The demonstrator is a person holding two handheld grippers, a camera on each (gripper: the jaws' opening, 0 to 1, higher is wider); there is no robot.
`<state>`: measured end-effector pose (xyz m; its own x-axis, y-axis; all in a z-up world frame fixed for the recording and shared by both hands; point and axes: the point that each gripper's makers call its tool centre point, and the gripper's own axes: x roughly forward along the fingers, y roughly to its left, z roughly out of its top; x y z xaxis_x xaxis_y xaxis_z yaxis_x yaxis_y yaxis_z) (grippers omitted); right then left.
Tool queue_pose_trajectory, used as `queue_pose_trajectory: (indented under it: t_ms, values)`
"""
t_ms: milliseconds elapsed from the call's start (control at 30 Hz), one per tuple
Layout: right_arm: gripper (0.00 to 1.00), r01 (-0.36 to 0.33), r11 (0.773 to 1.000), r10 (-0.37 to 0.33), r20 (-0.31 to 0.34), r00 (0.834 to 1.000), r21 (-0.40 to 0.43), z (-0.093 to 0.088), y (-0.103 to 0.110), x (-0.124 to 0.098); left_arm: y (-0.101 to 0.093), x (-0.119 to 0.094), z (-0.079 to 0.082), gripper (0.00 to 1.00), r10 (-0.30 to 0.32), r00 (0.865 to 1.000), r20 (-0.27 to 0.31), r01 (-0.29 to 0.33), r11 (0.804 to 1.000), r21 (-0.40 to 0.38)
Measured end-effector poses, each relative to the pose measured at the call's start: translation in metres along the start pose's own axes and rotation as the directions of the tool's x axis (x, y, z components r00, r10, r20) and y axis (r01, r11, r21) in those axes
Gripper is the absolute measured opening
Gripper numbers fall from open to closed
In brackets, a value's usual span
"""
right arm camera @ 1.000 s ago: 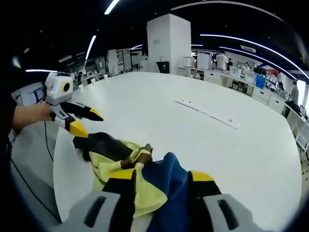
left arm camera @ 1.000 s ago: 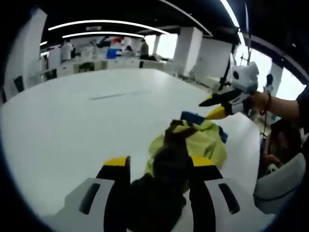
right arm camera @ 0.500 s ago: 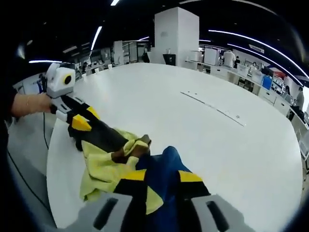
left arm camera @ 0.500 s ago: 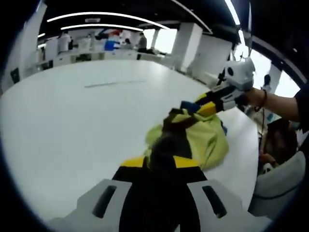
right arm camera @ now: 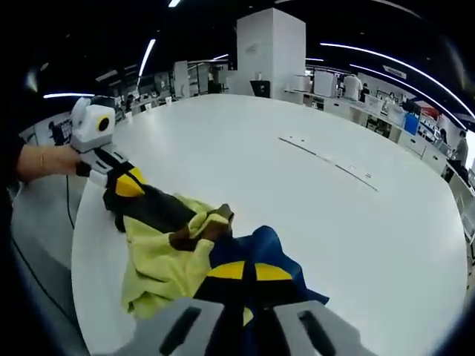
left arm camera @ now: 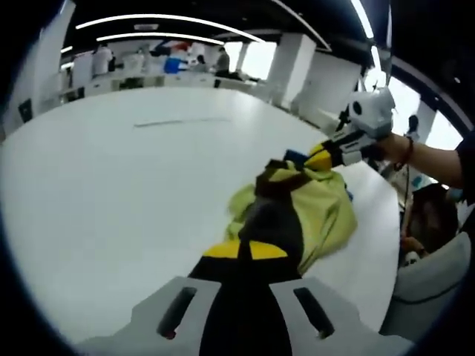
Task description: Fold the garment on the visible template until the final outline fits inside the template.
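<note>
Yellow, black and blue garment (right arm camera: 174, 245) lies bunched lengthwise between left gripper (left arm camera: 245, 251) and right gripper (right arm camera: 249, 271), each clamped on one end.

We cannot make out the garment (right arm camera: 174, 237)'s outline, since it lies bunched near the desk (right arm camera: 312, 200) edge. Its pinched ends vanish behind both grippers' fingers (left arm camera: 245, 251).

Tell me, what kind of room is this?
Probably a big open office or lab: a very large white table in front, rows of desks with people behind, long strip lights overhead, and a white pillar.
</note>
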<state>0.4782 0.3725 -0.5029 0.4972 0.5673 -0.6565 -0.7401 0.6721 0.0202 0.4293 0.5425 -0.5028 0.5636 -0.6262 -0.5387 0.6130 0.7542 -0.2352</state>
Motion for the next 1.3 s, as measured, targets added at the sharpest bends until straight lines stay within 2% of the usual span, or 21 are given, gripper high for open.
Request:
queue_pose_trajectory:
  t_ms: [367,600,700,867,1300]
  values:
    - [0.00,0.038,0.999,-0.037,0.027,0.999,-0.023,0.007,0.002,-0.016,-0.003,-0.016,0.018,0.00,-0.009,1.000,0.027,0.009,1.000,-0.011]
    - [0.00,0.078,0.997,-0.077,0.045,0.996,-0.027,0.012,-0.009,-0.022,-0.004,-0.031,0.037,0.00,0.004,0.999,0.047,-0.005,1.000,0.027]
    - [0.00,0.125,0.992,-0.123,0.075,0.990,-0.022,0.021,-0.018,-0.032,-0.003,-0.036,0.044,0.00,0.020,0.998,0.052,-0.021,1.000,0.021]
    - [0.00,0.151,0.988,-0.149,0.097,0.984,-0.016,0.027,-0.023,-0.043,0.006,-0.042,0.049,0.00,0.059,0.998,0.039,-0.060,0.998,0.024]
    - [0.00,0.207,0.978,-0.203,0.146,0.968,-0.012,0.049,-0.039,-0.057,0.024,-0.059,0.076,0.00,0.103,0.990,0.095,-0.108,0.993,0.049]
